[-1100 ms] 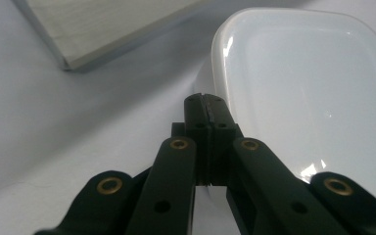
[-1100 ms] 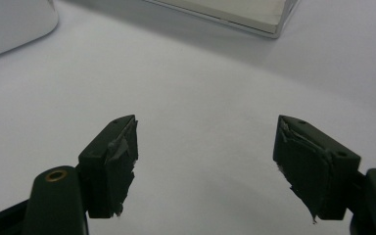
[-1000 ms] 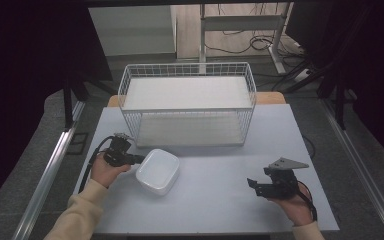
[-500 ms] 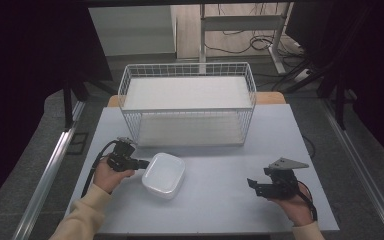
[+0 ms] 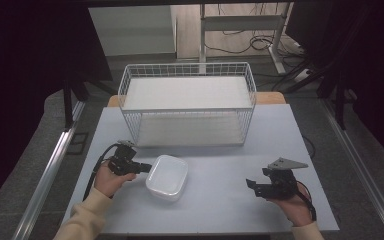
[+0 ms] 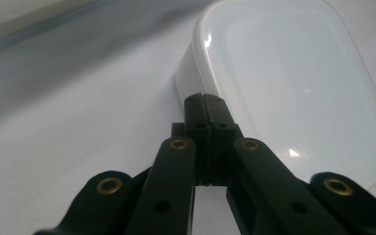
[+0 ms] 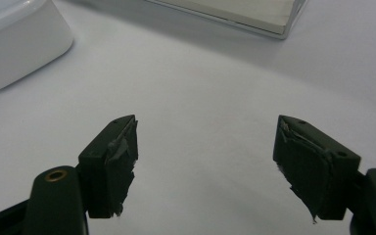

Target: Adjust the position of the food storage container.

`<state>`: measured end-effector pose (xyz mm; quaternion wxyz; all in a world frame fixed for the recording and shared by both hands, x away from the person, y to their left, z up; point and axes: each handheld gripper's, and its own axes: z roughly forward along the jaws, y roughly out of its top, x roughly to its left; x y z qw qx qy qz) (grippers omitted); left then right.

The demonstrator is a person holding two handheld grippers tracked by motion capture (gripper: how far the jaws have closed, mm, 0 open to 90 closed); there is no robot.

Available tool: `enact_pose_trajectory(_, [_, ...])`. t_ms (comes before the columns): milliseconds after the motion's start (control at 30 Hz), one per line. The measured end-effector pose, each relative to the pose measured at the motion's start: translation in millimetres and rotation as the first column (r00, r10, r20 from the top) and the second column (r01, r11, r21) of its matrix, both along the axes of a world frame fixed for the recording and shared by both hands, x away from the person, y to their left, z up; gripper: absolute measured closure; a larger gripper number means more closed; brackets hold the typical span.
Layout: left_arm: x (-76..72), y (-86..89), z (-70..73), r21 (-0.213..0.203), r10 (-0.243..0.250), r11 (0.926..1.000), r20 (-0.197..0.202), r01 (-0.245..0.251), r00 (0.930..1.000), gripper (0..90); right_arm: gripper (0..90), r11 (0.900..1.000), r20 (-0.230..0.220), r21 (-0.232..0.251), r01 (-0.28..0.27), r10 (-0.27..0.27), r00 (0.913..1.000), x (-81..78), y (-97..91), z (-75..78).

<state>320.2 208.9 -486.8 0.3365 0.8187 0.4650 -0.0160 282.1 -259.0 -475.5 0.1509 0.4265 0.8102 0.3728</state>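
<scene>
Bright overhead light on the table [image 5: 220, 150], dark surroundings left and right, soft shadow under the wire basket [image 5: 187, 107], glare spots on the white container lid [image 6: 293, 73], near jaws blurred

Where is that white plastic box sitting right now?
In the high view, the white box lies on the table's left half, just in front of the wire basket, with the left hand-held gripper at its edge.

The high view looks forward and down from the six o'clock side over the whole worktop [image 5: 220, 150], far off. The left gripper view rides low behind its tongs [image 6: 205, 105], very near the white container [image 6: 293, 78]. The right gripper view skims the worktop past its tongs [image 7: 205, 147]. All three share that container, at ten o'clock in the right gripper view.
</scene>
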Motion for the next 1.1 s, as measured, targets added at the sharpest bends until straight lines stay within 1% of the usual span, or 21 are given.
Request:
enact_pose_trajectory(100, [-2.9, -3.0, 0.4, -0.004, -0.010, 0.9999, -0.005, 0.010, 0.9999, 90.0, 24.6, 1.0000, 0.002, 0.003, 0.003, -0.003, 1.0000, 0.1, -0.6, 0.4])
enact_pose_trajectory(267, [-7.6, -8.2, 1.7, -0.017, -0.025, 0.9996, -0.002, 0.025, 0.9997, 90.0, 24.6, 1.0000, 0.005, 0.003, 0.003, -0.003, 1.0000, -0.5, -0.6, 1.6])
enact_pose_trajectory(467, [-12.3, -16.2, 1.9, -0.028, -0.049, 0.9984, -0.007, 0.048, 0.9988, 90.0, 24.6, 1.0000, 0.001, 0.001, 0.000, 0.000, 1.0000, -0.3, 0.8, 0.6])
enact_pose_trajectory(567, [-16.7, -22.0, 3.1, -0.041, -0.071, 0.9966, -0.006, 0.071, 0.9974, 90.0, 24.6, 1.0000, 0.003, 0.001, -0.001, 0.001, 1.0000, -0.7, 0.9, 1.0])
enact_pose_trajectory(633, [-18.1, -23.9, 3.2, -0.045, -0.076, 0.9961, -0.003, 0.076, 0.9971, 90.0, 24.6, 1.0000, 0.004, 0.000, -0.001, 0.001, 1.0000, -0.7, 0.9, 1.1])
enact_pose_trajectory(833, [-24.6, -33.8, 4.0, -0.051, -0.110, 0.9926, -0.004, 0.110, 0.9939, 90.0, 24.6, 1.0000, 0.005, 0.000, -0.004, 0.004, 1.0000, -0.9, 2.0, 1.1])
enact_pose_trajectory(1100, [-29.1, -45.7, 4.6, -0.062, -0.138, 0.9884, 0.001, 0.138, 0.9904, 90.0, 24.6, 1.0000, 0.003, 0.001, -0.003, 0.003, 1.0000, -0.9, 2.3, 1.0])
